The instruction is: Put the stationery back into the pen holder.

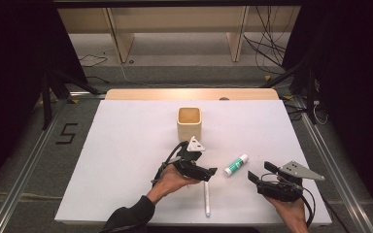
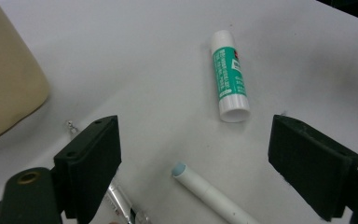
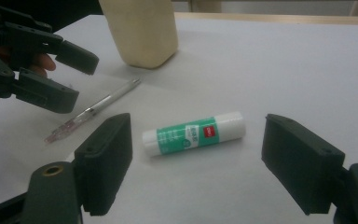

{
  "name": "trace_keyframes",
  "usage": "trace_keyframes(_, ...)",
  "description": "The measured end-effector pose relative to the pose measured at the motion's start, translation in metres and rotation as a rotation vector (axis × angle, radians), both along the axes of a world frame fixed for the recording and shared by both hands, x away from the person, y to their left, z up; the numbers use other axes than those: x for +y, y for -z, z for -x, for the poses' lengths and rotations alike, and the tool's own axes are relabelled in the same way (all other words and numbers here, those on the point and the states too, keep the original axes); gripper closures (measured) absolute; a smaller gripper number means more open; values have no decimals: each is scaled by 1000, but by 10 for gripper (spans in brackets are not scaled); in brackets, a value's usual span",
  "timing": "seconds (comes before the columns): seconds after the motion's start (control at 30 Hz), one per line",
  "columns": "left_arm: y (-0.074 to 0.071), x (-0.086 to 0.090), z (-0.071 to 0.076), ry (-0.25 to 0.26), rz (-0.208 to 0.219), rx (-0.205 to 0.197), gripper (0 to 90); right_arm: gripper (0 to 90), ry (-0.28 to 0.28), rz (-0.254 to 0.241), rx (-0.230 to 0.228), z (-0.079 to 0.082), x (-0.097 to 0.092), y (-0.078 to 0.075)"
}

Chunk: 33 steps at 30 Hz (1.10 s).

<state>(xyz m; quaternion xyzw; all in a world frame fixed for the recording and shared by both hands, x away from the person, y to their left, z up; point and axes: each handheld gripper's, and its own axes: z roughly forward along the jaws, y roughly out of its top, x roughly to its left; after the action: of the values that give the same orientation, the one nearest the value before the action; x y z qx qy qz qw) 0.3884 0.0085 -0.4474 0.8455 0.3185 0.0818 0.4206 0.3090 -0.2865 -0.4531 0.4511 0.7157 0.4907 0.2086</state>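
White sheet covers the table (image 1: 126, 160), dark surround, shelving beyond.

High view. Cream cup (image 1: 189, 123) stands upright beyond both tongs, its inside looks empty. Three items lie loose on the sheet: a glue stick (image 1: 236, 165) between the two tongs, a white pen (image 1: 206, 198) just under and toward the person from the left tongs (image 1: 209, 172), and a clear pen, better seen from the tong cameras. Judgement: if the work is loading the cup, nothing is in yet; all three pickups and drops remain. Right tongs (image 1: 258, 174) sit near the glue stick, pointed toward it.

Left gripper view. Jaws spread wide, nothing between the pads. White pen (image 2: 212, 196) lies flat low between the jaws, blue-grey end cap facing away from the camera. Clear pen (image 2: 123, 205) lies just beside the left pad, metal tip showing. Glue stick (image 2: 230, 77) lies farther ahead, apart from both pads. Cup wall (image 2: 9, 79) off to the left.

Right gripper view. Jaws spread, not touching anything. Glue stick (image 3: 194, 133) lies directly ahead between the pads, on its side: white tube, green label with a small red mark, cap end toward the right pad. Round body, likely to roll if nudged. Clear pen (image 3: 95, 109) lies beyond the left pad, running toward the cup (image 3: 140, 30). Left tongs (image 3: 51, 77) hover above that pen, open and empty.
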Motion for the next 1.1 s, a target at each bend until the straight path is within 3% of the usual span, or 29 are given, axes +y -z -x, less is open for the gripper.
trace_keyframes(0.5,15,-37,0,27,24,23,174,253,7,2,-1,0,-1,0)
trace_keyframes(0.73,23,-55,-3,31,-6,26,202,256,20,0,-4,0,-2,1)
trace_keyframes(1.1,28,-76,-8,23,-102,12,339,257,24,0,-6,0,-3,0)
